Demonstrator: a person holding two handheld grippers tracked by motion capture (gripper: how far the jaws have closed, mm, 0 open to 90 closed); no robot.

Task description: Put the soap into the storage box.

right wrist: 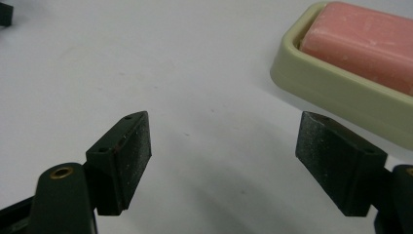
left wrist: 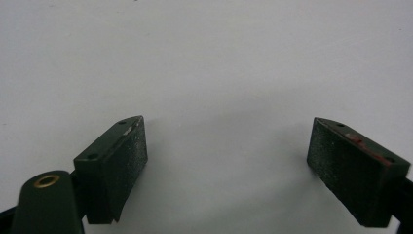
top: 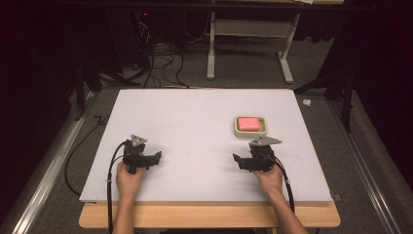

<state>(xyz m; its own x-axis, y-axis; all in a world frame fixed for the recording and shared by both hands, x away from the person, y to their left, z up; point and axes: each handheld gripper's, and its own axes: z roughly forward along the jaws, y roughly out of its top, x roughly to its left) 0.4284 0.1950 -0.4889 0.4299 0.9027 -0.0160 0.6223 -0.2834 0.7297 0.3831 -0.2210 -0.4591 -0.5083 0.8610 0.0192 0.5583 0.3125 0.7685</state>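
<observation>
Pink soap bar [top: 249, 122], in cream dish [top: 237, 130], unwrapped

Soap [right wrist: 361, 41]: pink, matt, slightly speckled. Soap dish [right wrist: 331, 90]: smooth cream plastic. Fingers [right wrist: 132, 156]: black, rough-grained pads. Table [top: 195, 117]: matt white surface.

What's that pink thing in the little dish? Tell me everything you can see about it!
The pink rectangular soap bar looks like a solid block with rounded edges and pale flecks on top. It lies flat inside a cream, plastic-looking soap dish with a raised rounded rim, filling most of it. The dish sits on the white table top, on its right half. The right hand-held gripper is open just in front of the dish, touching neither.
</observation>
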